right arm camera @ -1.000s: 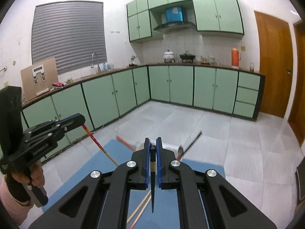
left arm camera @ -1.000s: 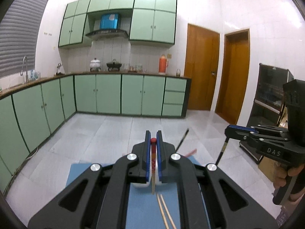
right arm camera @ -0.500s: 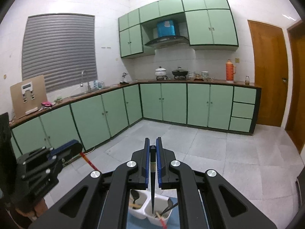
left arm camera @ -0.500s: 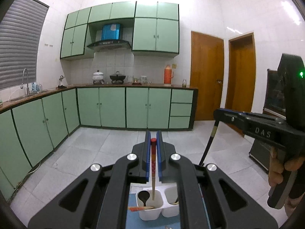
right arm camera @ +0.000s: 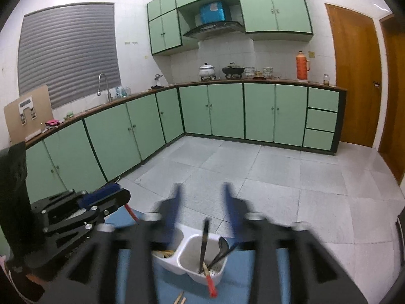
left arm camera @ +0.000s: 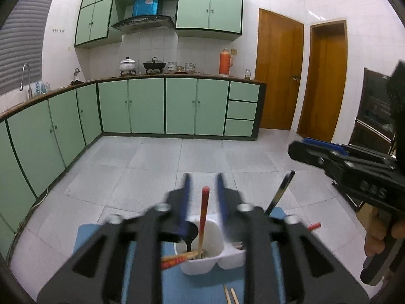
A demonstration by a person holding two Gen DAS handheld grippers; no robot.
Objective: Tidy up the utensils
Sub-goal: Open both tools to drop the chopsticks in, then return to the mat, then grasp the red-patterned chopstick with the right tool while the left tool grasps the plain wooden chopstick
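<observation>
Standing loose between the parted left tool [left arm camera: 202, 197] jaws, the red chopstick [left arm camera: 203, 217] looks light, stiff, slippery; pinch it mid-shaft. Right tool [right arm camera: 202, 210] open around the black one [right arm camera: 204, 240].

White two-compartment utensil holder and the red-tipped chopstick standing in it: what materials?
White two-compartment utensil holder: likely moulded plastic, with smooth, slightly glossy walls and rounded corners. Red-tipped chopstick: probably wood or bamboo, with a tan lower shaft and a painted-looking red upper part; blur leaves it uncertain.
</observation>
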